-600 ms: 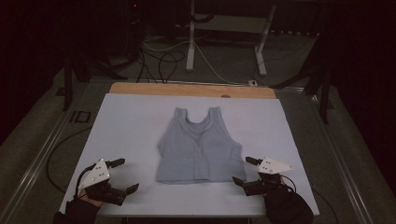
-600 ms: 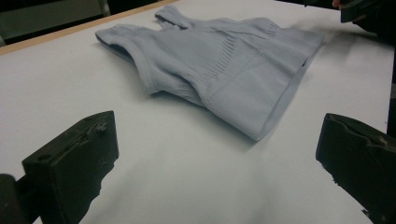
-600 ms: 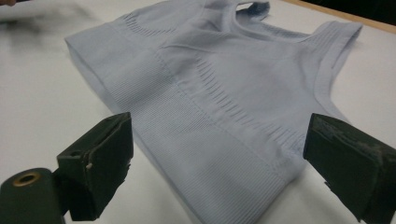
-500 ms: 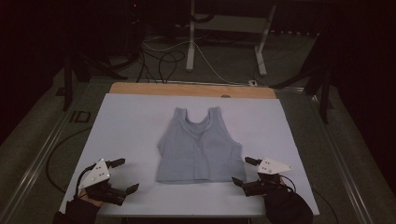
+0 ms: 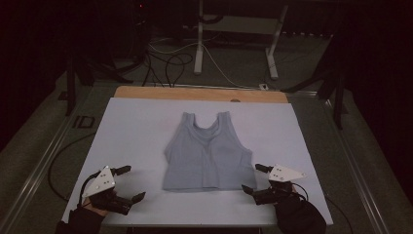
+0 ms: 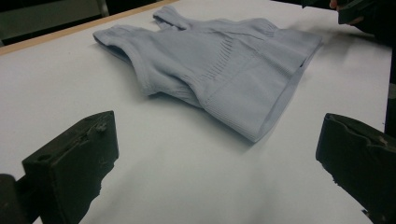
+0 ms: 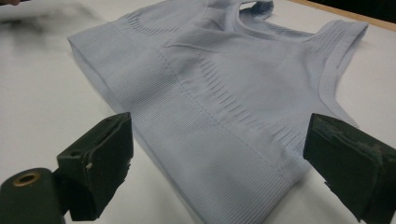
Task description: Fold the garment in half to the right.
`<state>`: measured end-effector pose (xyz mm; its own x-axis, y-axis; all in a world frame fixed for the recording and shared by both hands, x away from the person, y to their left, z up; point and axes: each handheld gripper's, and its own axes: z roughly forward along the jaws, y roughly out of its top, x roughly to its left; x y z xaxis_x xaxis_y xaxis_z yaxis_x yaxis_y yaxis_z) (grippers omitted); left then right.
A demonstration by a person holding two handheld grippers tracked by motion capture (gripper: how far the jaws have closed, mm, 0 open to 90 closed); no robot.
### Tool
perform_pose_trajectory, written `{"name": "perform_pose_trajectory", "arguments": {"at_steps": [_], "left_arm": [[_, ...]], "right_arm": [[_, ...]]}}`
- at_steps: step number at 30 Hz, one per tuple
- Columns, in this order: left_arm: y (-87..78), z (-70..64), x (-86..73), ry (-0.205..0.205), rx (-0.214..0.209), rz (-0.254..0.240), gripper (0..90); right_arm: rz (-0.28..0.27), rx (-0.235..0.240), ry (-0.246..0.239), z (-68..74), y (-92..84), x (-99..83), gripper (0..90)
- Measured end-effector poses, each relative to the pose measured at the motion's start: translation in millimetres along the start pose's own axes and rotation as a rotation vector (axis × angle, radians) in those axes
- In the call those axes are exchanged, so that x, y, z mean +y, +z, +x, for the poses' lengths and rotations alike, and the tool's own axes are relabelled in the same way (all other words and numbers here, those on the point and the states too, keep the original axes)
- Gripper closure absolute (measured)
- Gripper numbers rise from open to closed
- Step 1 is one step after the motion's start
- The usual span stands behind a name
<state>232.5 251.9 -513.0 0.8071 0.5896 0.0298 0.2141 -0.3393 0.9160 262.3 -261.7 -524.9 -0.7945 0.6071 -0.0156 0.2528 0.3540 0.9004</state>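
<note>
Fingers (image 7: 98,172) spread, top's (image 7: 224,93) hem seemingly untouched

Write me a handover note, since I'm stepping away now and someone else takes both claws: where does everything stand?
Left claw: open, nothing in it, resting low on the white table, apart from the top's hem corner.
Right claw: open, nothing in it, right at the other hem corner; the right gripper view shows the hem between its jaws, not pinched.
Pale blue tank top: lies flat and spread in the table's middle, straps toward the far edge, hem toward the person.
Done: top laid out.
Left: likely grasping the hem corners; no fold made yet.
</note>
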Motion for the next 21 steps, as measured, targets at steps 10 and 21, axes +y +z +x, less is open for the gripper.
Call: {"name": "perform_pose_trajectory", "arguments": {"at_steps": [10,21], "left_arm": [[4.2,-2.8,7.9,0.012,-0.028,0.017,0.5],[4.8,-4.2,31.7,0.020,-0.044,0.035,0.5]], "right_arm": [[-0.013,-0.002,-0.002,5.5,-1.5,15.3,8.6],[-0.073,0.000,-0.039,-1.3,1.0,61.9,8.9]]}}
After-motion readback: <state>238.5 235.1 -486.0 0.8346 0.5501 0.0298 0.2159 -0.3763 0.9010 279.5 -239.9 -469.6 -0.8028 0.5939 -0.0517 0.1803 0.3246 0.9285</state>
